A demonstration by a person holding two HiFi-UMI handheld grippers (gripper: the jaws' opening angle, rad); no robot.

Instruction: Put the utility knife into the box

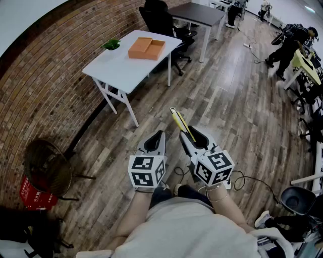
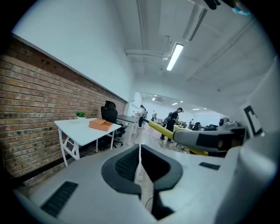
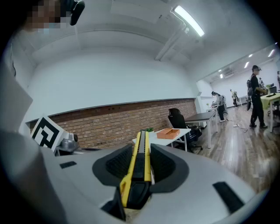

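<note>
My right gripper (image 1: pixel 191 135) is shut on a yellow and black utility knife (image 1: pixel 181 123), whose tip sticks out ahead over the wooden floor. In the right gripper view the utility knife (image 3: pixel 138 168) lies lengthwise between the jaws of my right gripper (image 3: pixel 141 162). My left gripper (image 1: pixel 156 141) hangs beside it on the left, shut with nothing in it, as the left gripper view also shows for my left gripper (image 2: pixel 140 164). The orange box (image 1: pixel 146 48) stands open on a white table (image 1: pixel 121 68) well ahead, far from both grippers. I also see the box (image 3: pixel 168 133) in the right gripper view and the box (image 2: pixel 100 125) in the left one.
A small green plant (image 1: pixel 111 45) stands on the white table's far left. A dark desk (image 1: pixel 197 13) and black office chair (image 1: pixel 160 19) stand behind it. The brick wall (image 1: pixel 45 85) runs along the left, with a wire chair (image 1: pixel 48 169) and red basket (image 1: pixel 35 194). A person (image 1: pixel 290 43) stands far right.
</note>
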